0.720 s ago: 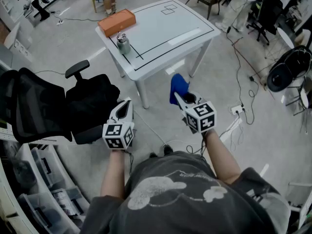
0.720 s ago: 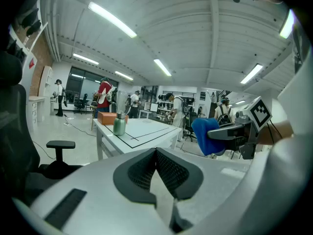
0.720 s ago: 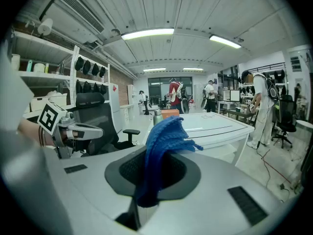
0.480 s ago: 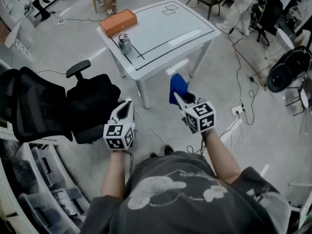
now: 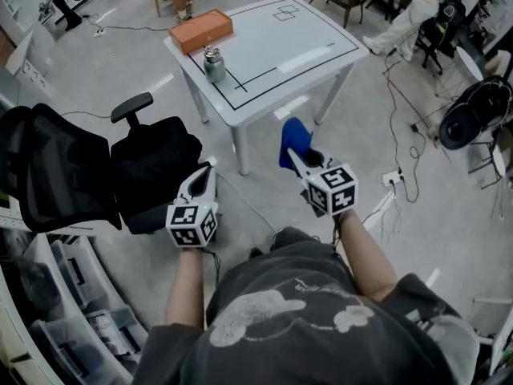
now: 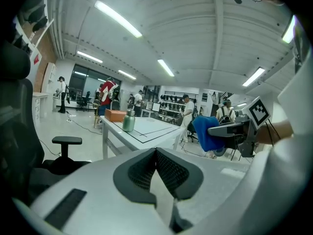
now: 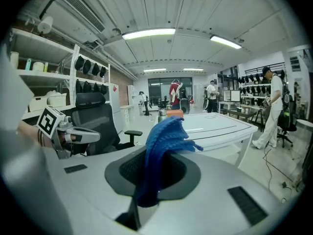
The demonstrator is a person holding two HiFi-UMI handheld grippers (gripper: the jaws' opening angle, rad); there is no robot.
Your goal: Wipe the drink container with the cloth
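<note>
Right gripper (image 7: 149, 187) is clenched on the blue cloth (image 7: 164, 141). The cloth is bunched between the jaws and flops up and forward past the tips, carried ready for wiping. Left gripper (image 6: 164, 177) is clamped shut with nothing between the jaws; probably the spare hand for steadying the bottle. Both grippers are held low, side by side, pointing ahead at the table (image 5: 300, 42).

The bottle (image 5: 214, 64), metal with a cap, stands upright near the table's left edge, well ahead of both grippers and ahead-left of the right one, untouched. An orange box (image 5: 201, 31) sits just beyond the bottle; can't tell if they touch. An office chair (image 5: 72, 171) is left of the left gripper.

The person stands short of the table, so this looks like the approach, with wiping not begun. Next is to close in and bring the cloth to the bottle's side. The left jaws would need to open before they could hold it.
</note>
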